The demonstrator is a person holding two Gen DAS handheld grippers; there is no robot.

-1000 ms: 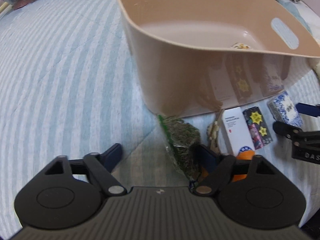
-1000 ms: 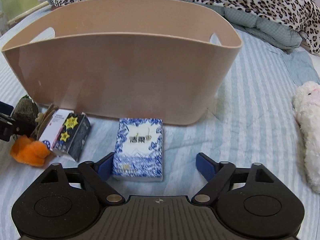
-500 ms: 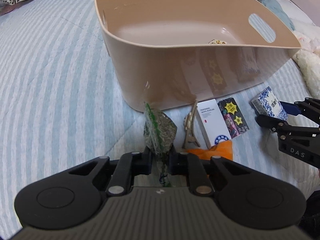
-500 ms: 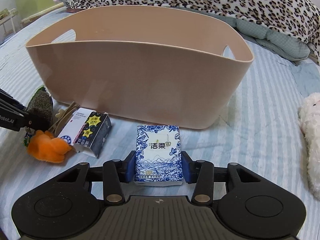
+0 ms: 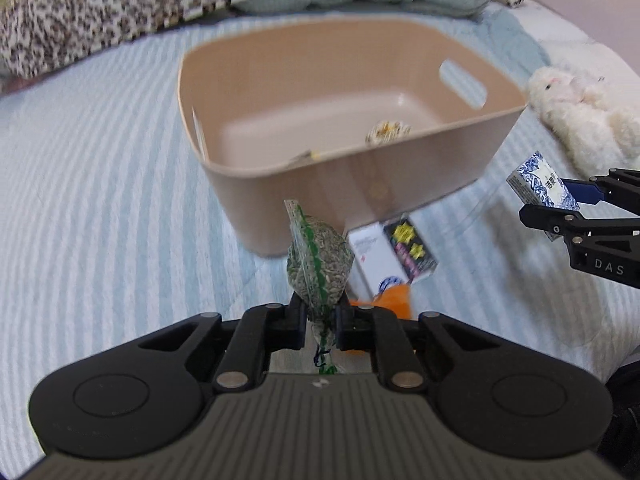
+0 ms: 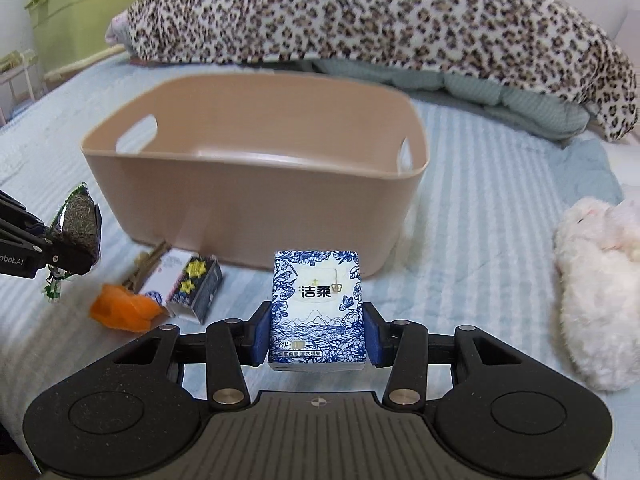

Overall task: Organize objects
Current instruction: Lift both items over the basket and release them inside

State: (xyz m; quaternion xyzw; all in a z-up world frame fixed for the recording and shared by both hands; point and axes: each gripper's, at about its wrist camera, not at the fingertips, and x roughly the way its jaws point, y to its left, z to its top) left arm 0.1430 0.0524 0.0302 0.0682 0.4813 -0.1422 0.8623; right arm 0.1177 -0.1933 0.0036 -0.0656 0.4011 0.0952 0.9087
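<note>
My left gripper [image 5: 320,326] is shut on a clear green-striped bag of seeds [image 5: 318,264] and holds it above the bed, in front of the beige tub [image 5: 360,184]. The bag also shows in the right wrist view [image 6: 78,224]. My right gripper [image 6: 316,338] is shut on a blue-and-white tissue pack [image 6: 316,308], lifted off the bed in front of the tub [image 6: 256,204]. The pack also shows in the left wrist view [image 5: 542,184]. A small patterned item [image 5: 388,132] lies inside the tub.
On the striped bedspread before the tub lie a white box [image 6: 168,276], a dark star-printed box [image 6: 198,284], an orange item [image 6: 120,312] and a tan clip [image 6: 144,264]. A white plush toy [image 6: 600,292] lies right. A leopard blanket [image 6: 360,20] is behind.
Both grippers closed on their items and lifted them off the bed. The views now sit higher and farther back from the tub.
</note>
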